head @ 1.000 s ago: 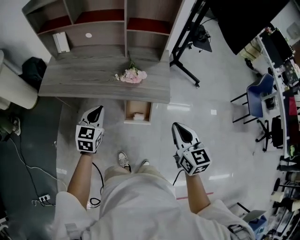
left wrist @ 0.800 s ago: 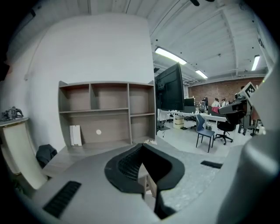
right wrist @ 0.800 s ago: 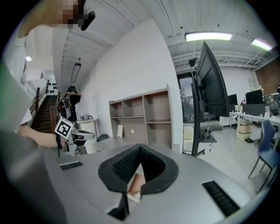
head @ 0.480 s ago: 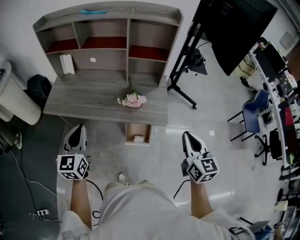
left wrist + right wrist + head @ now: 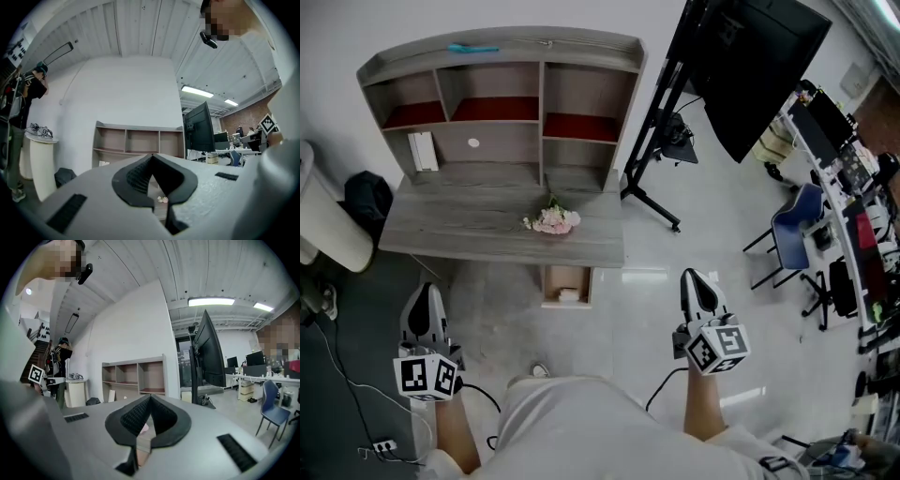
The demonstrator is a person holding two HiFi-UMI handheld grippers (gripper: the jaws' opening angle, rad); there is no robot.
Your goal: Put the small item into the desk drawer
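Desk (image 5: 459, 225) – grey wood-grain top, standing against a white wall, with a shelf unit (image 5: 542, 103) of open compartments on its back edge. Three of the upper shelves are lined red.

- On the desk top: a bunch of pink flowers (image 5: 549, 220) near the front edge, right of centre.
- In the shelf unit: a white box (image 5: 422, 150) upright in the lower left compartment. A teal object (image 5: 473, 49) lies on the unit's top board.
- Drawer (image 5: 547, 284): pulled out below the desk's front edge, just under the flowers. The small white item (image 5: 569, 294) lies inside it, towards the front.

Floor (image 5: 628, 309) – pale, glossy tiles in front of the desk, with a darker surface at the left. There a black bag (image 5: 364, 195) sits beside a white cylindrical stand (image 5: 328, 225), and a power strip (image 5: 382, 446) lies on its cable.

Room, right side: a large black screen (image 5: 755, 66) on a black wheeled stand, a blue chair (image 5: 795, 230), and cluttered workbenches along the edge.

Left gripper (image 5: 423, 294): low left, well short of the desk, jaws closed together with nothing in them.

Right gripper (image 5: 695, 278): low right over the tiles, clear of the drawer. Its jaw tips meet and it holds nothing.
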